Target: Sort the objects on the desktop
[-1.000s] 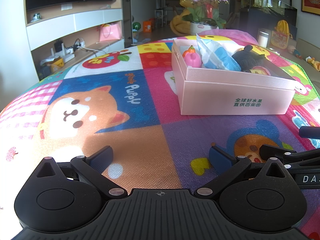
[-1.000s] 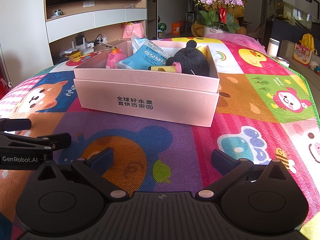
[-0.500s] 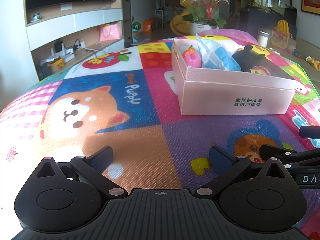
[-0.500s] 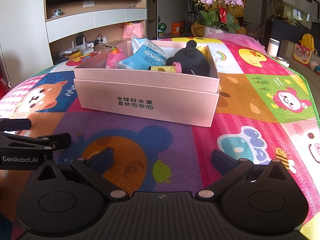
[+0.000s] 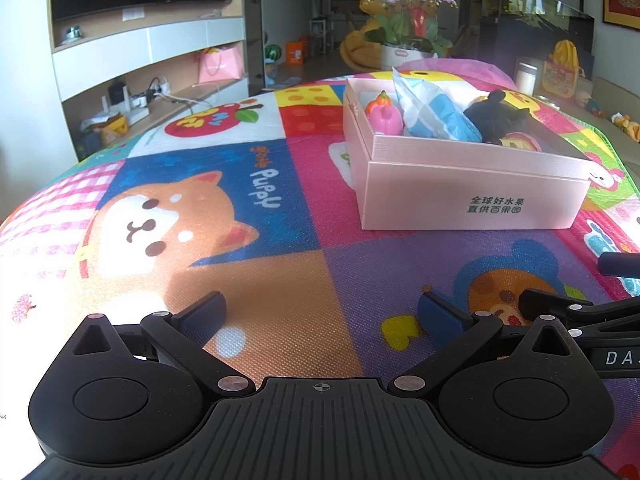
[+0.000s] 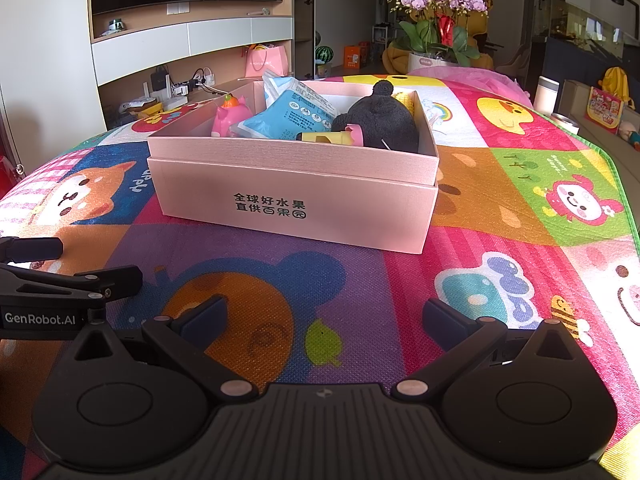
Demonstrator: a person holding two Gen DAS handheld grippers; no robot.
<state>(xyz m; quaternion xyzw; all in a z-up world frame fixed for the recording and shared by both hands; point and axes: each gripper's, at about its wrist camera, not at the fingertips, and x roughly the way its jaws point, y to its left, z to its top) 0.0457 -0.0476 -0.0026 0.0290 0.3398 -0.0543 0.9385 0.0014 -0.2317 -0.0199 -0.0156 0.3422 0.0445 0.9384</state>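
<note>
I hold the left gripper (image 5: 322,314) low over the cartoon play mat (image 5: 256,280) with its fingers spread apart and nothing between them; the right gripper (image 6: 324,316) sits beside it, just to its right, jaws likewise wide and empty. Ahead of my right gripper and slightly left stands the pink cardboard box (image 6: 294,200), which from my left gripper lies ahead and to the right. Inside it I see a pink toy with an orange top (image 6: 232,118) at the left end, a blue-and-white packet (image 6: 290,114) leaning next to it, a black plush toy (image 6: 384,124) toward the right end, and a small yellow-and-pink piece (image 6: 330,137) against the near wall. A pot of purple orchids (image 6: 440,20) stands beyond the mat's far edge.
</note>
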